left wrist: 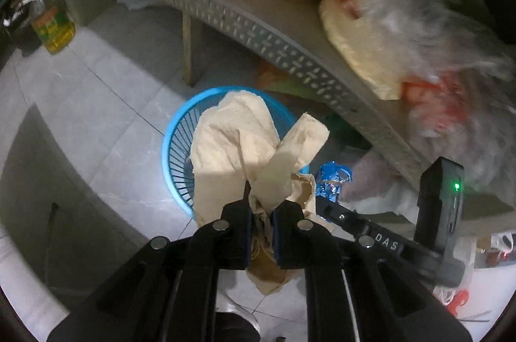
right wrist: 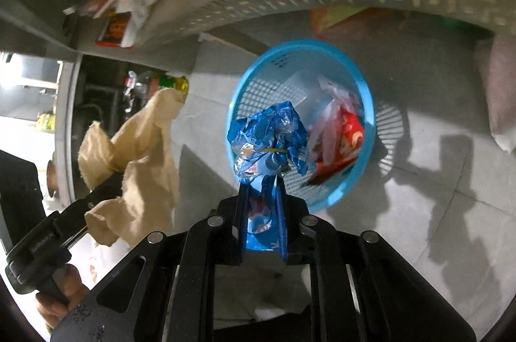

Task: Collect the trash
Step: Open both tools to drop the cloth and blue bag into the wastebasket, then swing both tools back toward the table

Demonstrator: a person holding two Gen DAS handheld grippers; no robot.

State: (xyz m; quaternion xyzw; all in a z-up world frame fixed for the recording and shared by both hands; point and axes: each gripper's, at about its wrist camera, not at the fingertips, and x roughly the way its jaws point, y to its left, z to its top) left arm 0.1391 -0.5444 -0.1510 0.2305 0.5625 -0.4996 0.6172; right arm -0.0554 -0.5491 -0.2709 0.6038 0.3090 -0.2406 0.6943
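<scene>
Hovering over the round blue plastic slatted basket, your left gripper pinches limp crumpled beige paper while your right gripper pinches a light, seemingly slippery crinkled blue foil wrapper by its tail.

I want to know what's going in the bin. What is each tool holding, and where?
The left tool pinches crumpled brown paper near its lower bunched part. The right tool grips a blue wrapper by its twisted bottom end.
</scene>
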